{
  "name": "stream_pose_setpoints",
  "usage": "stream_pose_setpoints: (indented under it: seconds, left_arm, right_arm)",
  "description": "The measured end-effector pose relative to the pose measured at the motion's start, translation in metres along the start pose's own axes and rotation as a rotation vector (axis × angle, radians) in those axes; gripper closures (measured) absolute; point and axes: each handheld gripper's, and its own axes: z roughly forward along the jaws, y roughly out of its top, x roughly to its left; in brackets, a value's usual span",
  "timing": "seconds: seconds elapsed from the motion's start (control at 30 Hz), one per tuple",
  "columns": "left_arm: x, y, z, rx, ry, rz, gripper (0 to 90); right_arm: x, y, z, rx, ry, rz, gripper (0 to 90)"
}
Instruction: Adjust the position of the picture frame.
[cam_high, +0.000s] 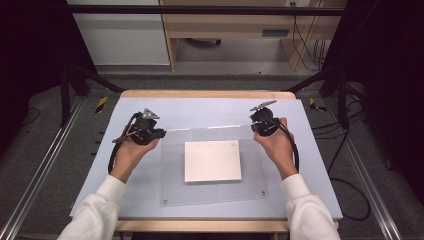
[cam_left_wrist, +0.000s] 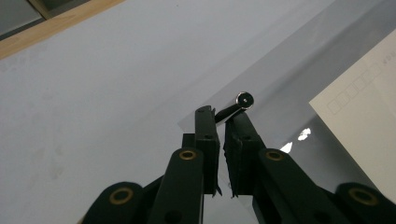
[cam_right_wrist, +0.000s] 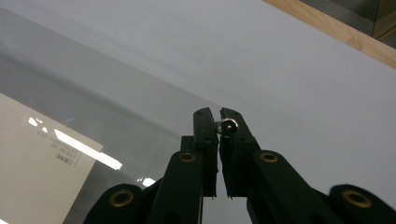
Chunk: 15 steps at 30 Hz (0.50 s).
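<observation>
Pale grey-blue tabletop with a wooden edge (cam_high: 150, 107), centre of the high view. On it lies a clear, rectangular acrylic sheet (cam_high: 212, 192), with small metal standoff fittings at its corners; its far edge appears raised off the table, the near edge low. A flat, cream-white square card (cam_high: 212, 160) sits beneath or on the sheet; I cannot tell which through the glare.

Left black gripper (cam_high: 159, 133), held in a hand (cam_high: 131, 150) with a white sleeve, is at the sheet's far left corner. In the left gripper view its jaws stand nearly closed, clamped on the sheet's corner by a short black-and-silver standoff pin (cam_left_wrist: 236, 105).

Right black gripper (cam_high: 254, 125), in the other hand (cam_high: 274, 145), is at the far right corner. In the right gripper view, jaws are clenched around a round silver standoff cap (cam_right_wrist: 228, 126).

Sheet edges are faint against the table. Print on the card is too small to read. Forearms are cut off at the bottom of the frame.
</observation>
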Motion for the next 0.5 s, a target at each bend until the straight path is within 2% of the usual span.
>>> stream_pose_setpoints:
  seconds: [0.17, 0.4, 0.5]
  left_arm:
    - [0.001, -0.005, 0.008, 0.023, -0.014, 0.014, 83.8]
    - [0.002, -0.011, 0.021, 0.050, -0.028, 0.009, 84.4]
    - [0.002, -0.014, 0.028, 0.058, -0.030, 0.000, 84.5]
  right_arm:
    - [0.006, -0.012, 0.002, 0.023, 0.010, 0.010, 85.9]
    - [0.011, -0.026, 0.010, 0.059, 0.023, 0.036, 85.9]
    - [0.011, -0.030, 0.014, 0.059, 0.031, 0.052, 85.8]
